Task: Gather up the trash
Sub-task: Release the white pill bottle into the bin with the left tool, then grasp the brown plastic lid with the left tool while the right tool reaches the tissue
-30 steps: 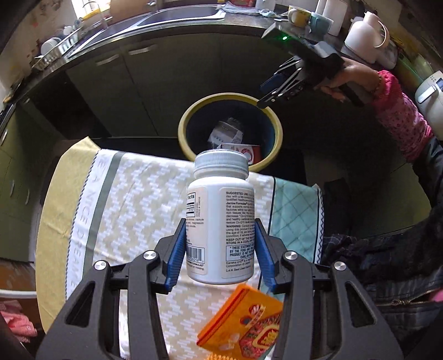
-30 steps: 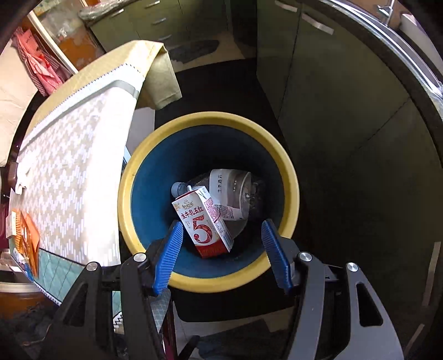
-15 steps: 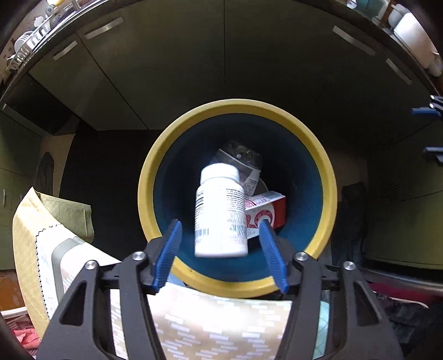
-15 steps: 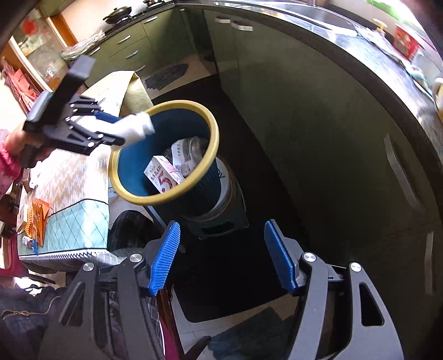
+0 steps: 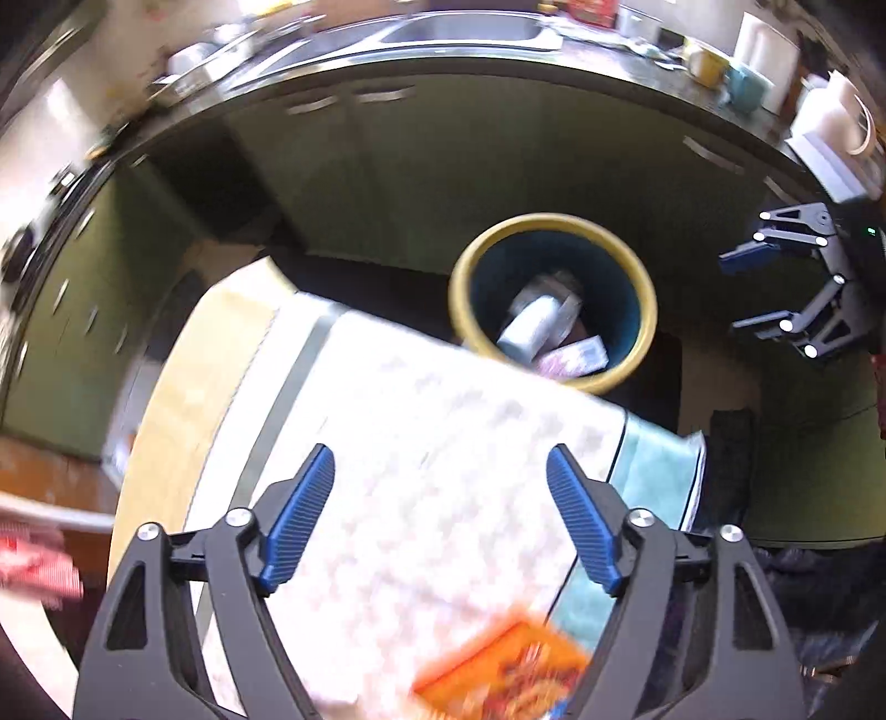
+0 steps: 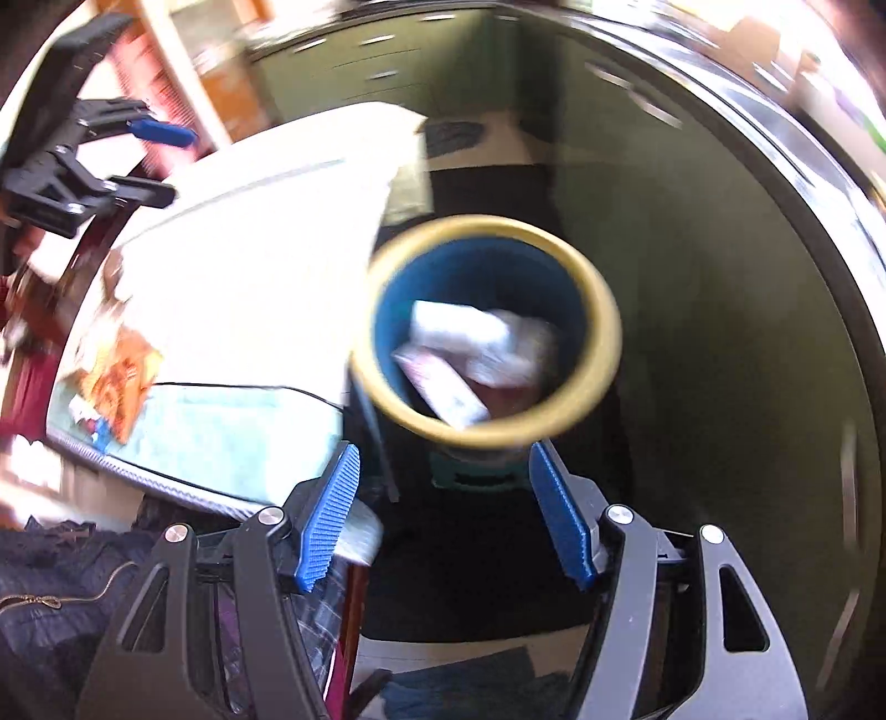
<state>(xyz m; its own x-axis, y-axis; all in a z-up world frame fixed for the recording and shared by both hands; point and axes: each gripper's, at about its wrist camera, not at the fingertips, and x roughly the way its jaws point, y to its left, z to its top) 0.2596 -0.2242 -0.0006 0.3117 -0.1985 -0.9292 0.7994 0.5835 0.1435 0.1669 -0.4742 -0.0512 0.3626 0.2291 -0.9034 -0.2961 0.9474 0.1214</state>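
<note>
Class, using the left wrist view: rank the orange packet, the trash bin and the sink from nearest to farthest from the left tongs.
1. Orange packet: on the tablecloth, just below and between the open left tongs.
2. Trash bin: yellow-rimmed, on the floor beyond the table's far edge, upper right of the tongs.
3. Sink: set in the counter at the top of the view, behind the bin.

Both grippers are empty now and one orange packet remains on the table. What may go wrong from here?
1. The flat orange packet lies at the edge of the cloth-covered table; the open left gripper might push it off.
2. The yellow-rimmed blue bin already holds several items; the next drop might bounce out.
</note>
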